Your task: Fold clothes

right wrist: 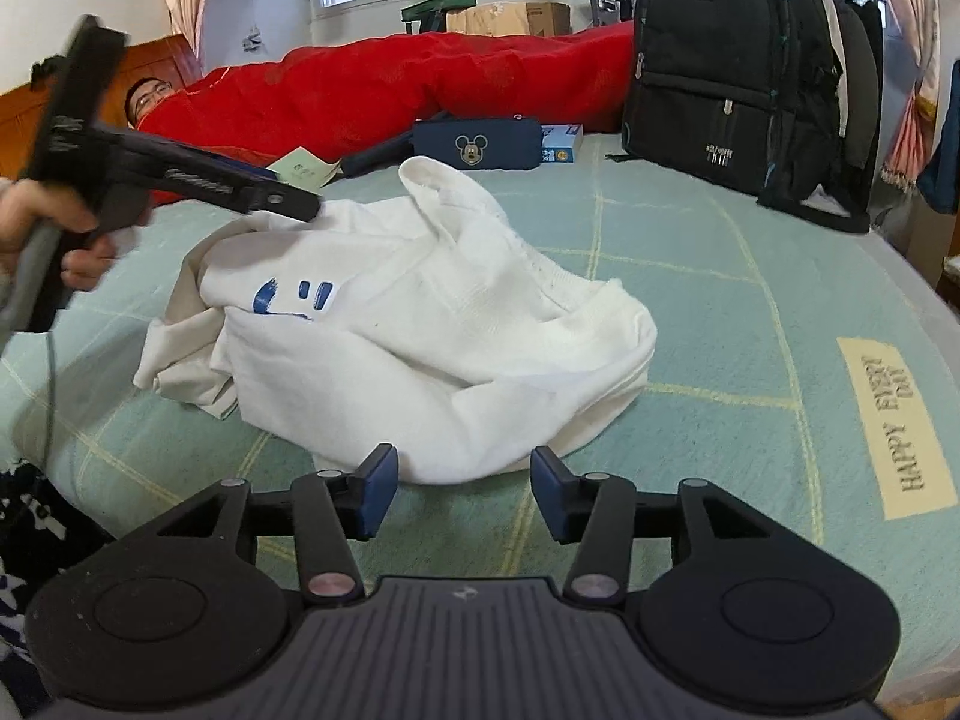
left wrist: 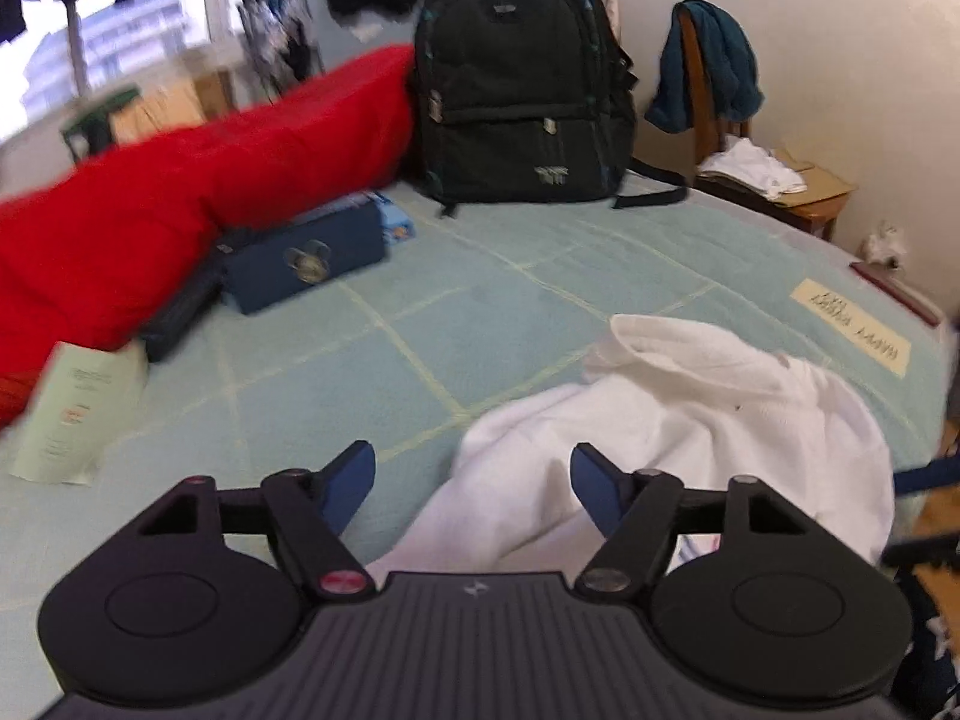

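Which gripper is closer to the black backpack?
Neither clearly: both grippers are far from the backpack. The left gripper is over the white shirt's far-left edge; the right gripper is at the shirt's near edge.

The white garment (right wrist: 420,312) is soft matt knit cloth, its collar ribbed (blue print on the chest). Under it, the green bedspread (right wrist: 720,312) looks like nubby terry. Behind the garment, the red quilt (right wrist: 384,90) is smooth, and the black backpack (right wrist: 726,66) matt woven nylon.

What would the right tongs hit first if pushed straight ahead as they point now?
Most likely the white garment: its near edge lies just ahead of the open right tongs on the green bedspread. Depth is uncertain.
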A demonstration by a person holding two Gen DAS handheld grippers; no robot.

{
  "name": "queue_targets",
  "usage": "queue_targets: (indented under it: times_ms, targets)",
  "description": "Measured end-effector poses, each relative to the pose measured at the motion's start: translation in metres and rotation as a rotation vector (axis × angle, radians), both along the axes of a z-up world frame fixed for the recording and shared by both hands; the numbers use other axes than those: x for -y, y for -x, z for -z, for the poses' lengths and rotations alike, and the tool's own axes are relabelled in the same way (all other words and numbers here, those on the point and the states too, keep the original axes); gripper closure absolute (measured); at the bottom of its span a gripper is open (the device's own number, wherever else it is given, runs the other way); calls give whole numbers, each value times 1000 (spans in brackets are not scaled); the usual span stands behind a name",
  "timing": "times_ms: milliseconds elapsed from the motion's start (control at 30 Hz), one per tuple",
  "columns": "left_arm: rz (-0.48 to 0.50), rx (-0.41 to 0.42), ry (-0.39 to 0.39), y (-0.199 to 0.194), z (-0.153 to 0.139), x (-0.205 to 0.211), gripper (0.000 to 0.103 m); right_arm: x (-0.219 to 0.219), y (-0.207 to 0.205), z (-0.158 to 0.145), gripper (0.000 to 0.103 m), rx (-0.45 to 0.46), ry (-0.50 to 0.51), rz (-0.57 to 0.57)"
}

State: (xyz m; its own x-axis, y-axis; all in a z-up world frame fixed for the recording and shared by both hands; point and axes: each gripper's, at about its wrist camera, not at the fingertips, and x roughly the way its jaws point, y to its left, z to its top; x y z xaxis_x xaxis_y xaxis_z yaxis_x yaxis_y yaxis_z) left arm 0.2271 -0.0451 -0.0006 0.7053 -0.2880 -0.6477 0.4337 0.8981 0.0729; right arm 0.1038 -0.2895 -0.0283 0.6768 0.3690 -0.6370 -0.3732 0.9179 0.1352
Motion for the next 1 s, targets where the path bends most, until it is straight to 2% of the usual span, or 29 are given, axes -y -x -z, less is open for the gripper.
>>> queue_targets:
  times_ms: [100,133,200,233,267,300,367,500,567,867,1000]
  targets:
    - [18,-74,-35,-13,20,7,32,4,-1,4,47,-10,-19,11]
    - [17,-89,-37,-14,25,7,37,6,-2,5,47,-13,-22,17]
    - [21,-94,-20,-9,29,6,59,9,-3,6,47,-15,-34,24]
    - [21,-79,-19,-4,27,5,63,10,-4,6,47,-17,-39,27]
    - [25,-62,-24,0,24,4,74,11,-5,7,47,-20,-42,30]
    - [25,-42,-33,4,20,3,82,12,-6,8,48,-22,-42,33]
    - [18,-6,-49,11,11,0,87,11,-8,9,48,-27,-46,38]
    - [-43,64,-73,21,-6,-15,91,7,-12,9,47,-34,-67,33]
    - [-67,79,-60,27,-13,-30,91,4,-13,9,47,-35,-69,26]
    - [-159,28,3,67,-12,-88,91,-4,-19,7,45,-60,-103,11]
    - [-161,-15,20,83,0,-102,89,-7,-22,8,35,-76,-128,12]
